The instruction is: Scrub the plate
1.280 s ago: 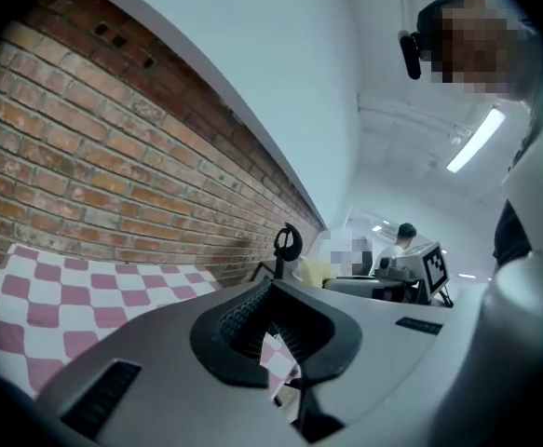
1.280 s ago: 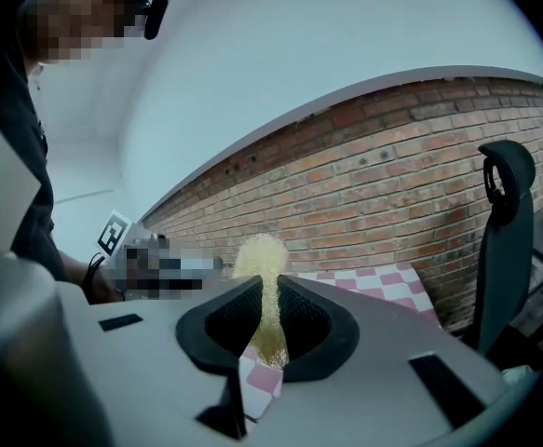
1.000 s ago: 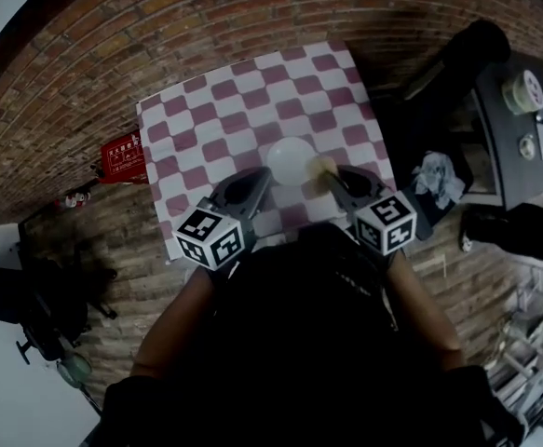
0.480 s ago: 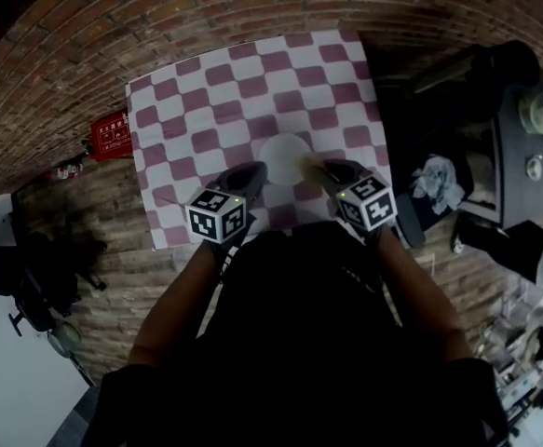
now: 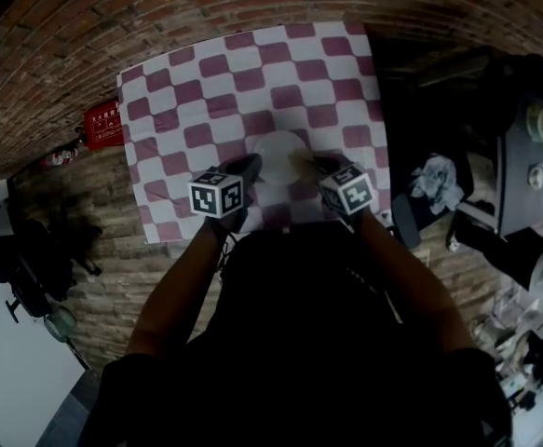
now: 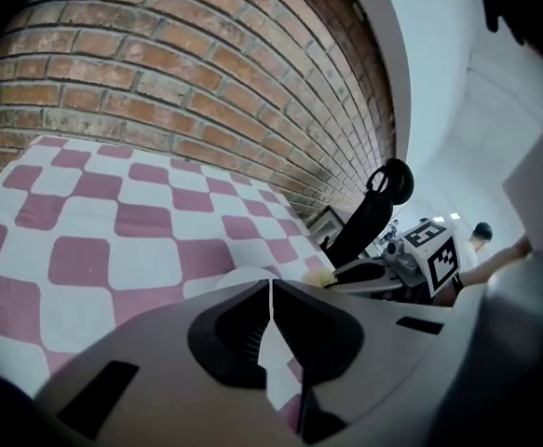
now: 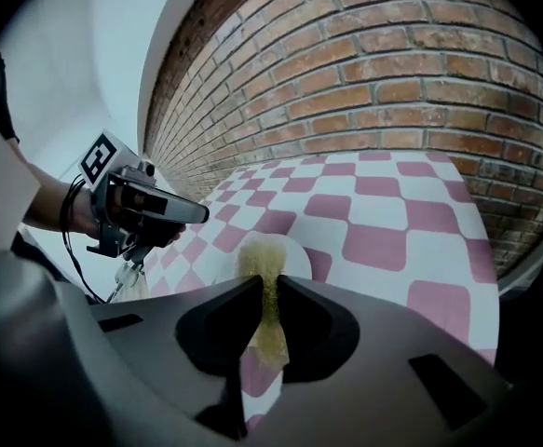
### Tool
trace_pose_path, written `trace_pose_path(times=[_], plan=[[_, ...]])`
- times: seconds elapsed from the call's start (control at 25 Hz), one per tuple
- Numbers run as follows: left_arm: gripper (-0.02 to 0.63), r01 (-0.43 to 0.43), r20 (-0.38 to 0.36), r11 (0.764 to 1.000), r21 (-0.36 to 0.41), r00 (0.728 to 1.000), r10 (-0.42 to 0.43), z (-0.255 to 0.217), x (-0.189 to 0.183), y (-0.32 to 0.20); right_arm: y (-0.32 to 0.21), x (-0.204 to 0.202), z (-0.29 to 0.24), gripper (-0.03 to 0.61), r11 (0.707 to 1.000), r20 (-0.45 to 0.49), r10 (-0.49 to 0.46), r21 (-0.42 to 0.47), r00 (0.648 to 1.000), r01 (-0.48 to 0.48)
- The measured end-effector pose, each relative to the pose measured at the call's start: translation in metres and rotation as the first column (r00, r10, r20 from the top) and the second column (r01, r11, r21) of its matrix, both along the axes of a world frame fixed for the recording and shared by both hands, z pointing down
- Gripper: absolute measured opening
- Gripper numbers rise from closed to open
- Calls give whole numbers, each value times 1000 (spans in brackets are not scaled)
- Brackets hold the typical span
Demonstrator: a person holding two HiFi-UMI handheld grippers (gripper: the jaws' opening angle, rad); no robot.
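**Plate Scrubbing: Current Position**

The white plate (image 5: 278, 147) lies flat on the checked cloth (image 5: 252, 73) that covers the bench (image 5: 173, 203), toward the person's side. The right hand-held gripper (image 7: 269, 287) is clenched on a yellow sponge (image 7: 264, 254). The sponge's free end lies over one side of the plate's rim. The left hand-held gripper (image 6: 269, 287) is clenched with nothing between its jaws, and its tips are at the opposite side of the rim. Contact between those tips and the plate cannot be confirmed.
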State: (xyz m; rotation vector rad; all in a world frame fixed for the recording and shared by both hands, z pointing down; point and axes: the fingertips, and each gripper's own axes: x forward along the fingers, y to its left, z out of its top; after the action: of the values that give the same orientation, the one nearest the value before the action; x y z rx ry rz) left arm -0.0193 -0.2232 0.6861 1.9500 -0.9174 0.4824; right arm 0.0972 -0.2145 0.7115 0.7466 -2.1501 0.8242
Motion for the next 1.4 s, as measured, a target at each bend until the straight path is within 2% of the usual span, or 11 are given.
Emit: trace_pose_path(times=[0.12, 0.2, 0.44, 0.64, 0.92, 1.4], plan=[[21, -9, 24, 1000, -27, 1000, 10, 18, -1, 3, 1, 0, 22, 48, 995, 26, 59, -80, 998, -56], [31, -9, 44, 999, -46, 999, 11, 30, -3, 5, 2, -3, 30, 48, 992, 29, 63, -110, 998, -60], [75, 0, 93, 995, -98, 996, 9, 55, -8, 13, 5, -6, 43, 48, 991, 0, 20, -130, 1000, -20], [127, 10, 99, 990, -143, 995, 5, 67, -10, 18, 3, 3, 53, 49, 988, -41, 20, -150, 999, -26], [156, 26, 120, 983, -184, 993, -4, 82, -11, 19, 5, 4, 65, 49, 981, -55, 13, -193, 998, -24], [164, 72, 33, 972, -223, 997, -67, 88, 0, 14, 1, 4, 74, 49, 981, -19, 2, -193, 1000, -5]])
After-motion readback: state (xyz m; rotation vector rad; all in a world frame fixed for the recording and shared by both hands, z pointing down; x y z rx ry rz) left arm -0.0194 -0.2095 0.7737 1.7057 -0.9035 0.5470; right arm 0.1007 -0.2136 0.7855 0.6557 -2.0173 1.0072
